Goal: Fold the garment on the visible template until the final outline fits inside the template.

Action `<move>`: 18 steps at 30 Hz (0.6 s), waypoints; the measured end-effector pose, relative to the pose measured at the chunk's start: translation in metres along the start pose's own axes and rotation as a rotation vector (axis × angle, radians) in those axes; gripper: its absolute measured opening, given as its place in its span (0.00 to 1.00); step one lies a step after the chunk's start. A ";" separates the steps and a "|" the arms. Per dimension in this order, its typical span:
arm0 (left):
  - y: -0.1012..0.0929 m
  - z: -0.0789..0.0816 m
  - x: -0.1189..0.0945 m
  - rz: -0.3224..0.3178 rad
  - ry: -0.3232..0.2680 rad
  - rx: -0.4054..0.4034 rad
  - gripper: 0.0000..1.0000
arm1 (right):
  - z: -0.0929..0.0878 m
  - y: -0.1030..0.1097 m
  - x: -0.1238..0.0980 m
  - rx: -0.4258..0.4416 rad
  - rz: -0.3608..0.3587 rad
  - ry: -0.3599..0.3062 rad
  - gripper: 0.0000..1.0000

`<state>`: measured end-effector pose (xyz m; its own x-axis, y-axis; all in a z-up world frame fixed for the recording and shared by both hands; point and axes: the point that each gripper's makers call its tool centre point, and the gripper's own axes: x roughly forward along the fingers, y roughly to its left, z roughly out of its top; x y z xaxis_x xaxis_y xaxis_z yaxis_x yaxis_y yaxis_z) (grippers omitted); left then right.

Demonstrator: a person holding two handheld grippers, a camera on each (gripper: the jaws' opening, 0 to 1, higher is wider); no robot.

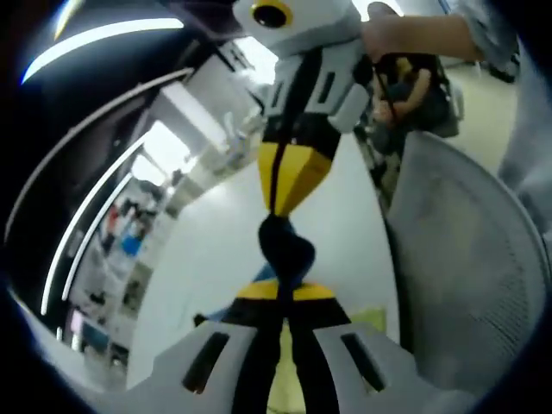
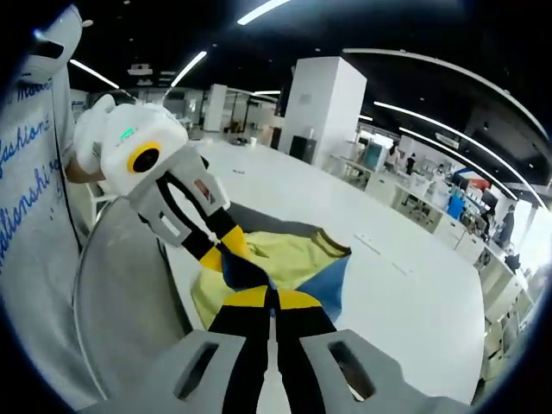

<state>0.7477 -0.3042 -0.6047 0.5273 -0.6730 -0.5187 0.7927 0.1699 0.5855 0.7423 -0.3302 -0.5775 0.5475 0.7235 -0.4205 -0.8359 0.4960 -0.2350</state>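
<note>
White table (image 2: 405,285) in an open office; both grippers, left (image 1: 283,285) and right (image 2: 269,297), clamped the garment (image 2: 285,259) mid-frame. You needed even tension, then lower flat.

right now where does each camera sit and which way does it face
Left gripper view: rides the left gripper, looks along its jaws at the dark bunched cloth they pinch, facing the right gripper; a person's hand shows.
Right gripper view: rides the right gripper, looks over the yellow and blue garment toward the left gripper; a sleeve shows.
Shared: both grippers, the garment, the grey chair.
</note>
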 end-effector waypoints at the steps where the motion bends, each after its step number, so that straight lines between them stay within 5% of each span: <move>1: 0.001 0.000 0.000 0.001 -0.001 0.000 0.00 | 0.000 0.000 0.000 0.000 -0.001 0.002 0.03; 10: 0.015 0.010 0.000 0.023 -0.013 0.017 0.00 | 0.005 0.018 0.001 -0.047 -0.010 0.030 0.22; 18: 0.027 0.021 0.002 0.050 -0.010 0.028 0.00 | 0.006 0.032 0.022 -0.084 -0.128 0.068 0.35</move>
<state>0.7639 -0.3154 -0.5767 0.5628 -0.6711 -0.4827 0.7565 0.1828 0.6279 0.7276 -0.2957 -0.5891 0.6479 0.6215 -0.4404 -0.7616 0.5381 -0.3611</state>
